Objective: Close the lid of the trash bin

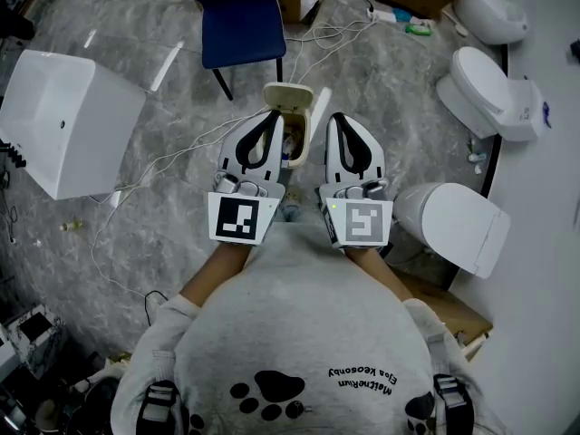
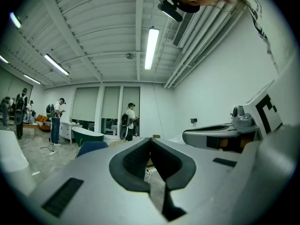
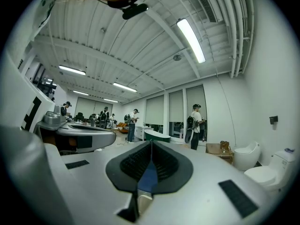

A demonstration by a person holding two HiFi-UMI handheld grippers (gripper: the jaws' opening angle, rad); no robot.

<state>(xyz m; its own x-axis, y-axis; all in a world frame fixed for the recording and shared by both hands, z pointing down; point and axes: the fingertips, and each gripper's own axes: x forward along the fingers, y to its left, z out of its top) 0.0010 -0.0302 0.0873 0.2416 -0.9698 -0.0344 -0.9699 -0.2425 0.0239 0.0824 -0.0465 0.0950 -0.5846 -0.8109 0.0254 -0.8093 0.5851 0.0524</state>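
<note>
A small cream trash bin [image 1: 292,143] stands on the grey floor straight ahead, seen from above. Its lid [image 1: 288,94] is swung up and back, and rubbish shows inside. My left gripper [image 1: 271,115] is held level above the bin's left side, and my right gripper [image 1: 334,117] is level just right of the bin. On both, the jaws are shut with nothing between them. The left gripper view shows the shut left gripper [image 2: 151,140] against the room, and the right gripper view shows the shut right gripper [image 3: 151,142]. The bin appears in neither gripper view.
A blue chair [image 1: 237,16] stands just behind the bin. A white box-like unit [image 1: 68,120] sits at the left. Toilets [image 1: 489,93] and a toilet lid [image 1: 453,223] line the right. White cables [image 1: 172,157] trail over the floor. People stand far off [image 2: 130,121].
</note>
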